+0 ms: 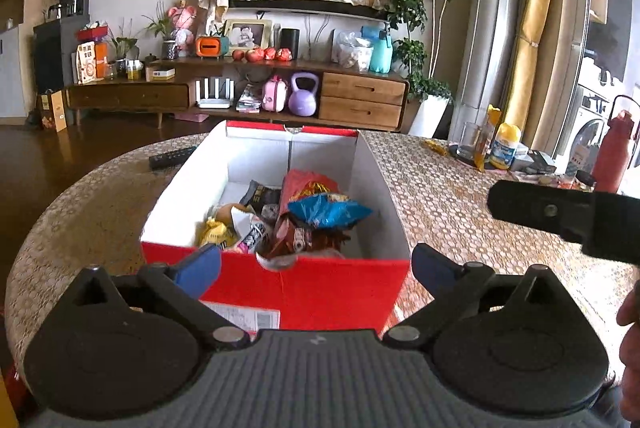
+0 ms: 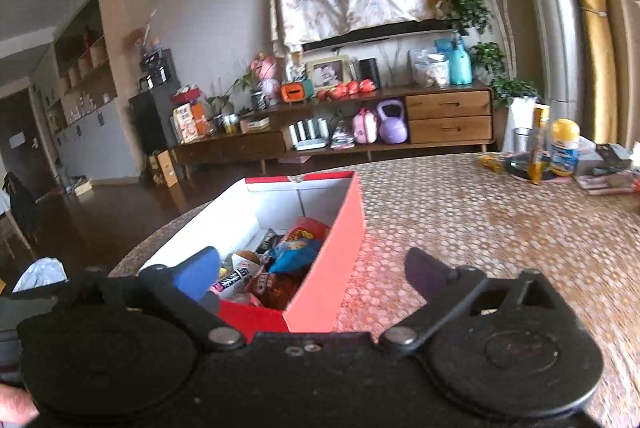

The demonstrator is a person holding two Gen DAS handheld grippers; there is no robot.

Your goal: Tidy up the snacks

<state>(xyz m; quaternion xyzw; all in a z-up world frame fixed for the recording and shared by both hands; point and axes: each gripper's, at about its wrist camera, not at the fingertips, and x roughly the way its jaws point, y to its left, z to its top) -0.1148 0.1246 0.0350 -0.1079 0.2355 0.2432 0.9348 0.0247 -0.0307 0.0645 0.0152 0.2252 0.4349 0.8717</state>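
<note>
Red box (image 1: 320,288) with white inside walls sits on the round patterned table (image 1: 460,196), open top. Snacks piled at its near end: blue bag (image 1: 326,210) on top, red bag (image 1: 304,186) behind it, yellow pack (image 1: 214,234) at left, black pack (image 1: 260,194) further back. Left gripper (image 1: 316,266) hangs just near of the box's near wall, fingers spread wide, holding nothing. Right gripper (image 2: 312,270) sits over the box's near right corner, fingers wide apart, empty; left finger (image 2: 200,268) above the box interior, right finger above bare table. Remote (image 1: 172,157) lies left of the box's far end. Bottles and clutter (image 1: 504,146) far right on the table.
</note>
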